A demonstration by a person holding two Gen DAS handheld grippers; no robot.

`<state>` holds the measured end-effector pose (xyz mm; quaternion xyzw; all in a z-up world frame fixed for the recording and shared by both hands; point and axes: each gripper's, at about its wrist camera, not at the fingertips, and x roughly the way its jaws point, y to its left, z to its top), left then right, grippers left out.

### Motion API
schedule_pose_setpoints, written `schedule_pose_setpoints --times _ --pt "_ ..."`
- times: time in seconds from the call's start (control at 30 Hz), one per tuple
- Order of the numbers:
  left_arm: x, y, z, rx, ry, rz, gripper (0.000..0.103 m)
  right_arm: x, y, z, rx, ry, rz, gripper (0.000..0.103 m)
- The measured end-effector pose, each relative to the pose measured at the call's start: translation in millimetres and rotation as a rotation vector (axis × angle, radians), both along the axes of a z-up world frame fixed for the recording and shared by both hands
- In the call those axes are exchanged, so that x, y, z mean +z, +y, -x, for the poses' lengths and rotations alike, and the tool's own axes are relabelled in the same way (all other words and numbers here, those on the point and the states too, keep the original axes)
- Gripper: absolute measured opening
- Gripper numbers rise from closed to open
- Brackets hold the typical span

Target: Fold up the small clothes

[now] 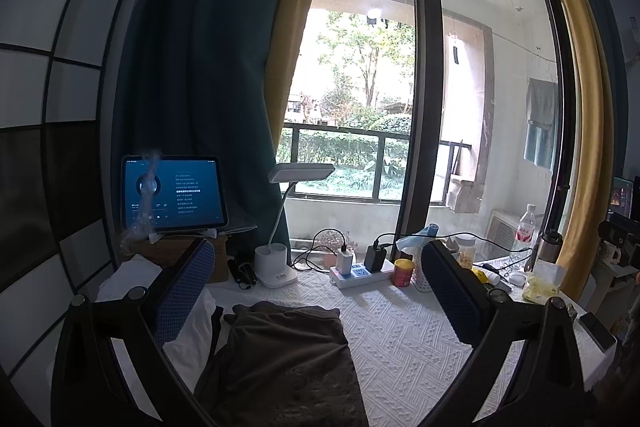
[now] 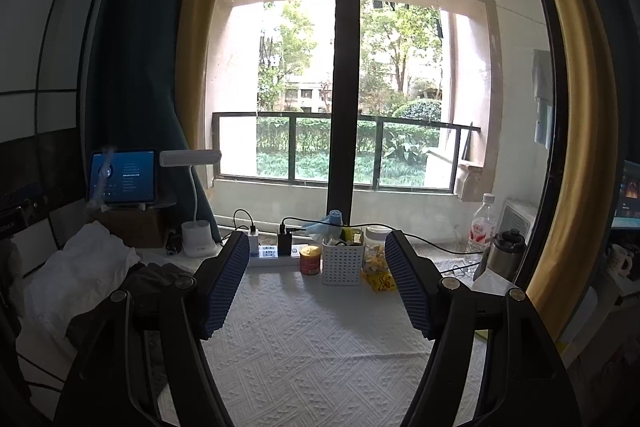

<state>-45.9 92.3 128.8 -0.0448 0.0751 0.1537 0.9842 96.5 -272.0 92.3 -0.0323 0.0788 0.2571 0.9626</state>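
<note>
Now both grippers hang above the tabletop (image 2: 320,347), which wears a white textured cloth. Left gripper (image 1: 318,287): fingers wide apart, holding nothing, with the dark brown garment (image 1: 280,343) lying flat just below and between them. Right gripper (image 2: 316,283): fingers likewise spread and empty, over bare cloth; the garment sits off to its left beside a heap of white fabric (image 2: 80,267). Along the window edge stand a power strip (image 1: 360,273), a desk lamp (image 1: 276,263) and a tablet (image 1: 174,193)
</note>
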Motion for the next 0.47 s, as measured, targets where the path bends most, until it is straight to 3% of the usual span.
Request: schedule_pose_setpoints --times 0.47 --pt "-2.2 -2.2 -6.6 -0.012 0.006 -0.015 0.102 -6.8 0.4 -9.5 -0.006 0.024 0.005 0.074"
